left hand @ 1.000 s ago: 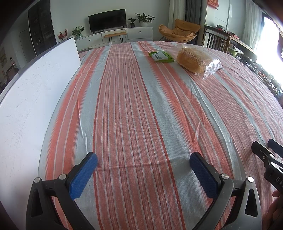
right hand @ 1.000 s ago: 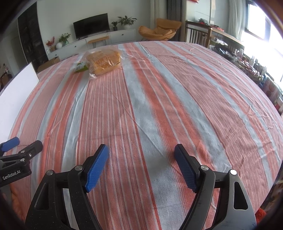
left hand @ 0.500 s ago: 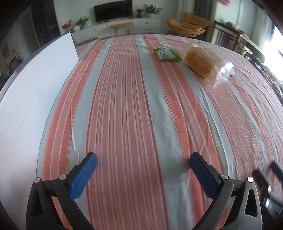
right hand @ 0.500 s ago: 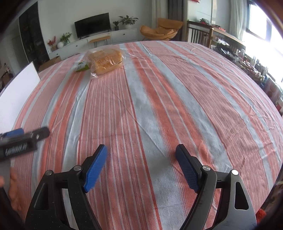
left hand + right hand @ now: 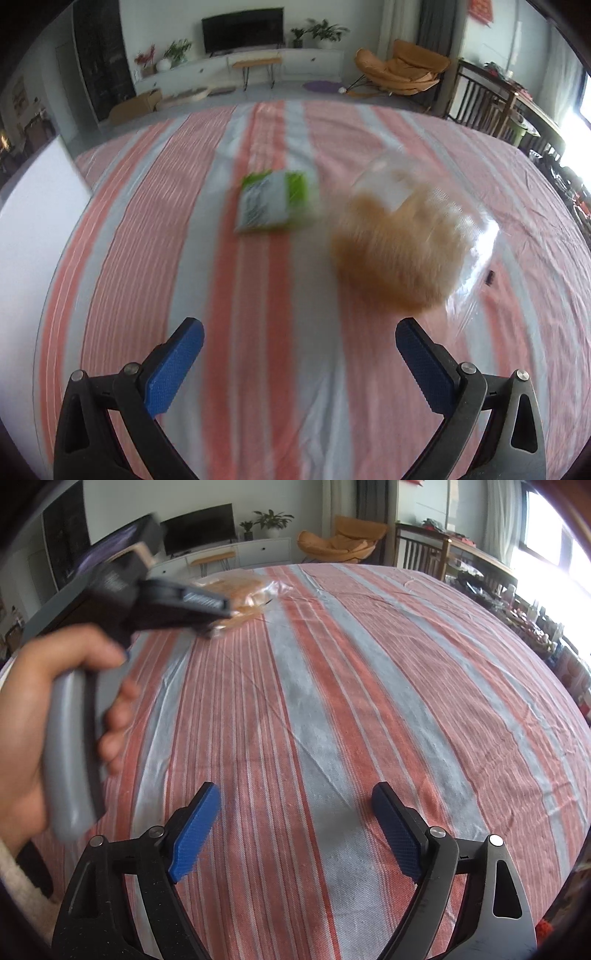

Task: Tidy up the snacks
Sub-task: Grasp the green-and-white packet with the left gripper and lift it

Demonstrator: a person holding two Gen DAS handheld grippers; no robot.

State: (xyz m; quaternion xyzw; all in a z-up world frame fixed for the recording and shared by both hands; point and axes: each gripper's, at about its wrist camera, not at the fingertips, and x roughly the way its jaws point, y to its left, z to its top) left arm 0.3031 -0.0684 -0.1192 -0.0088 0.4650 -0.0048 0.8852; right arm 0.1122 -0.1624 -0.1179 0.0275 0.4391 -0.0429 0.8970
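The left tongs [image 5: 299, 354] hang spread over the striped worktop [image 5: 258, 387], near a green packet [image 5: 275, 201] and bagged bread [image 5: 399, 247]. The right tongs [image 5: 295, 830] have just been opening, nothing between them.

The tablecloth [image 5: 332, 686] filling most of both views is woven cloth, matt and faintly ribbed, creased in fine wrinkles. At centre right of the left wrist view, the bread bag [image 5: 402, 243] is thin clear plastic, glossy and crinkled, with bright glints along its right edge. Beside it, at upper centre, the green packet [image 5: 275, 203] looks like smooth printed film, though blur hides its finish. The left gripper [image 5: 299, 365] and right gripper [image 5: 295, 830] at the bottom of their frames have matt black plastic arms with a speckled grain, shiny metal pins, and blue pads [image 5: 195, 834] with a fine rough texture. At left in the right wrist view, the handle [image 5: 70, 746] is smooth grey plastic with a soft sheen.
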